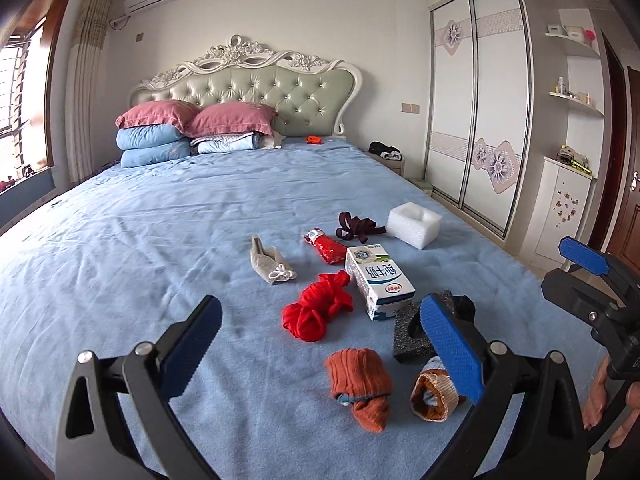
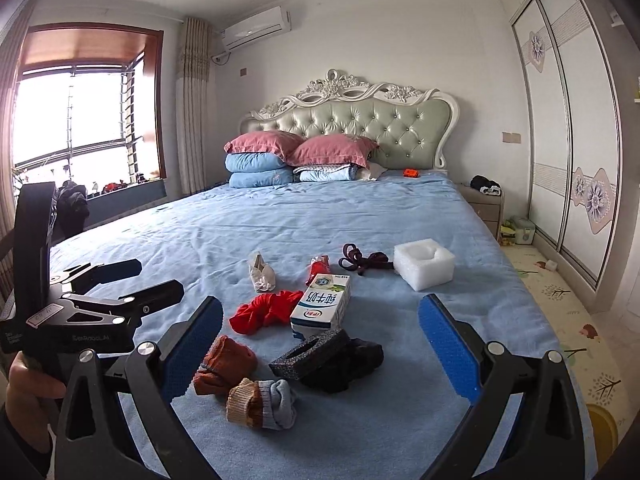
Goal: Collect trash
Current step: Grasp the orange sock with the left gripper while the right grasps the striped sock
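Litter and clothes lie mixed on a blue bed (image 1: 160,220). A milk carton (image 1: 378,280) (image 2: 322,304) lies in the middle, with a red wrapper (image 1: 326,246) (image 2: 318,268) behind it. A white foam block (image 1: 414,220) (image 2: 424,262) sits farther right and a black foam piece (image 1: 412,340) (image 2: 308,354) nearer. A red cloth (image 1: 316,312), an orange sock (image 1: 358,384) and a rolled sock (image 2: 262,404) lie close by. My left gripper (image 1: 320,348) (image 2: 148,280) and right gripper (image 2: 320,344) (image 1: 576,276) hover open over the bed's near end, holding nothing.
A dark strap (image 1: 358,226), a beige sock (image 1: 270,264) and a black cloth (image 2: 352,364) also lie on the bed. Pillows (image 1: 192,128) are stacked at the headboard. A wardrobe (image 1: 480,120) lines the right wall, with a play mat (image 2: 560,300) on the floor and a window (image 2: 80,120) at left.
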Available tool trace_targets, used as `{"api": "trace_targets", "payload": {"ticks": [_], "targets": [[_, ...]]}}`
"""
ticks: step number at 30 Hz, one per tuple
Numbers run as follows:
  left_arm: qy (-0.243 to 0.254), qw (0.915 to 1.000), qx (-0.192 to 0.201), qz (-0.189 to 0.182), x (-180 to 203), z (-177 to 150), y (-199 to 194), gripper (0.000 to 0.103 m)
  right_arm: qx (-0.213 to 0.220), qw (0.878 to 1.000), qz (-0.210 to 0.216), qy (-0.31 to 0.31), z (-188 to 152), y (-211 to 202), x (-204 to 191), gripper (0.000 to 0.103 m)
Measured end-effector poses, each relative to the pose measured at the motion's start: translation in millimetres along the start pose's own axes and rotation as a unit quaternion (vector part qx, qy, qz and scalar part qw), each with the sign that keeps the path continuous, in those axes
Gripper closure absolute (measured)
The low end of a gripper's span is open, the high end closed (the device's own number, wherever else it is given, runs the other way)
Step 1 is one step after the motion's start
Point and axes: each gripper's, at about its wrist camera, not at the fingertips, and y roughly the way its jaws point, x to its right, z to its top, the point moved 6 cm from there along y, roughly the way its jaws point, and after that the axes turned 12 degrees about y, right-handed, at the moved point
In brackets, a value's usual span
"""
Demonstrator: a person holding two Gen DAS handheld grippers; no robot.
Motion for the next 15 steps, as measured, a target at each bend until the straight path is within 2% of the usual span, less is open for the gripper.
{"api": "trace_targets", "payload": {"ticks": [7,13,15], "targets": [[-0.004,0.9994,-0.030,-0.019,4,-16,17,0.004,-0.009,1.000,-0.010,-0.016,-8,3,-9,0.008],[0.001,0.9954,-0.089,-0.035,17,-43,48,0.004,-0.034,0.999,-0.011,-0.006,-19,9,1,0.008],[-0.001,0.9938,-0.103,-0.042,20,-48,58,0.008,-0.041,0.999,-0.012,-0.002,-23,11,4,0.008]]}}
